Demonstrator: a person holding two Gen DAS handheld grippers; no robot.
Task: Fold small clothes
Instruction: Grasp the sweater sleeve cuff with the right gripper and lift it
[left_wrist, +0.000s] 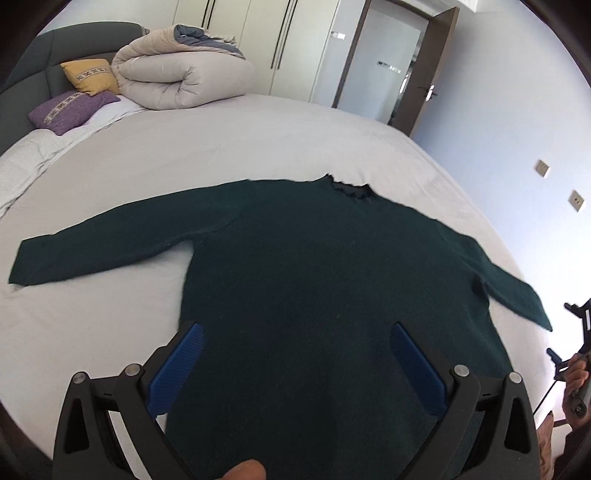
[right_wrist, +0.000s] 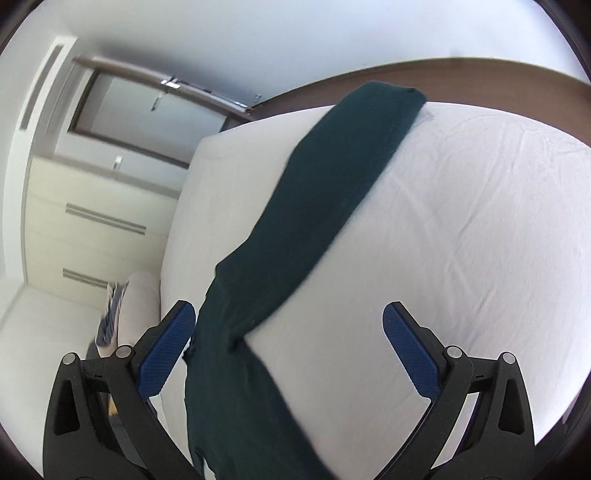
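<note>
sweater (left_wrist: 314, 280): 1 | pillows (left_wrist: 90, 75): 2 | duvet (left_wrist: 177, 74): 1 | tools (left_wrist: 295, 332): 2

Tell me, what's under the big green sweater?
The green sweater lies spread flat on the white bed sheet, sleeves out. The sheet shows all around it. Anything hiding beneath the sweater is covered, so I cannot tell.

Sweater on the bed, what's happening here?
A person holds a tool in each hand over a dark green sweater spread flat on the white bed, both sleeves out. The left tool and right tool are both open and grip nothing. Folding has not started yet.
</note>
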